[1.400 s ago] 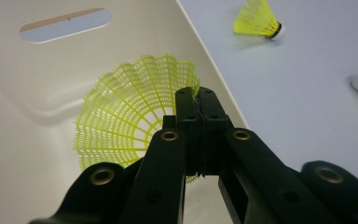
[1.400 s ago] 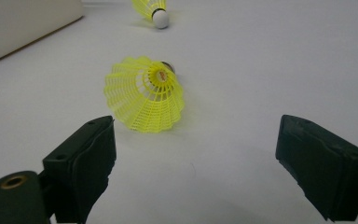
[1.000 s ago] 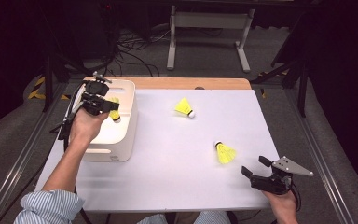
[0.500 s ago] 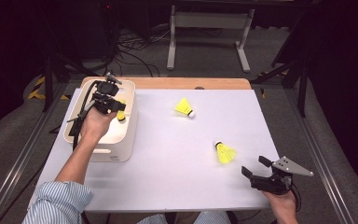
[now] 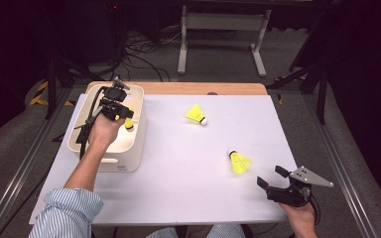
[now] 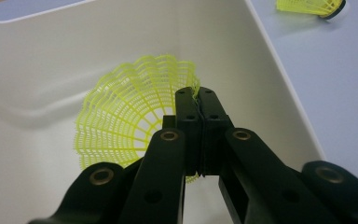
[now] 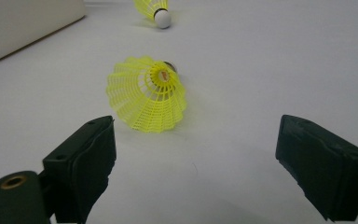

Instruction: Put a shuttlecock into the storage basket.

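My left gripper (image 5: 120, 112) hangs over the white bin (image 5: 129, 159) at the table's left, shut on the skirt rim of a yellow shuttlecock (image 5: 129, 123). In the left gripper view the jaws (image 6: 198, 94) pinch the mesh skirt (image 6: 121, 116) inside the bin (image 6: 51, 56). My right gripper (image 5: 270, 177) rests open near the front right edge. A second yellow shuttlecock (image 5: 239, 162) lies on its side just ahead of it; in the right gripper view this shuttlecock (image 7: 147, 93) sits beyond the wide-apart jaws (image 7: 198, 128), untouched. A third shuttlecock (image 5: 196, 114) lies mid-table toward the back.
The white tabletop (image 5: 178, 188) has a wooden strip (image 5: 198, 88) along its far edge. Cables and metal frame legs (image 5: 218, 29) lie on the floor behind. A striped sleeve (image 5: 67, 213) comes in at the bottom left.
My left hand has carried the held shuttlecock a little to the right and lower, down into the bin. The right gripper has stayed still and open.
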The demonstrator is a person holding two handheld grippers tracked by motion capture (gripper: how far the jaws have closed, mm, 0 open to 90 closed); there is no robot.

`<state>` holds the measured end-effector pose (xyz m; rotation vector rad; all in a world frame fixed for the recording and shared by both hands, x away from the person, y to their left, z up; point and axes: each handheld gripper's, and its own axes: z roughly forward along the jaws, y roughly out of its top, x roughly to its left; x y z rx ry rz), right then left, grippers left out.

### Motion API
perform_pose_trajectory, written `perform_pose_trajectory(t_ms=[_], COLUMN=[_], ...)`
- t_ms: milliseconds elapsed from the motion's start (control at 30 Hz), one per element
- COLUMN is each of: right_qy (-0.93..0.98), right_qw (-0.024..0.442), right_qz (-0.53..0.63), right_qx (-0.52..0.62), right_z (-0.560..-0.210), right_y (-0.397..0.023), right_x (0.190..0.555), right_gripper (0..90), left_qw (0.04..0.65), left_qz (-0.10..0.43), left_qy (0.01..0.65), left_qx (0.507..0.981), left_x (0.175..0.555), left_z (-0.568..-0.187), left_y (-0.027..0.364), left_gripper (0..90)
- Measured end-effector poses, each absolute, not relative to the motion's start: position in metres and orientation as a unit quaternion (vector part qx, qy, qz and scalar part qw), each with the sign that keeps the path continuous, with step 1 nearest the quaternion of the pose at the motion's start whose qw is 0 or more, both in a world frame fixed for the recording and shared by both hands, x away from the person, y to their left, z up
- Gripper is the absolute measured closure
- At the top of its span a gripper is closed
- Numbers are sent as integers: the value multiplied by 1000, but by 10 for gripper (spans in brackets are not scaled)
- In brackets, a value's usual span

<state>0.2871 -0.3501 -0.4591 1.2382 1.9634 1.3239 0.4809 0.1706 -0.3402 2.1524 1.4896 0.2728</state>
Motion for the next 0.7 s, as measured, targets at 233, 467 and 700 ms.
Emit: perform_pose_trajectory(t_ms=[233,467,700], right_qy=[715,715,715], right_qw=[232,232,232], right_qz=[482,482,482], right_qx=[450,451,451], right_z=[-459,-459,-459], right_y=[-350,-350,-350], right_x=[287,287,287], right_gripper=[127,126,127], left_qw=[252,260,284], left_qz=[97,103,120], left_qy=[549,554,550], left_qx=[791,784,776], left_x=[482,479,467], left_z=[-342,-339,-327], left_y=[172,176,179], left_gripper=[889,601,442])
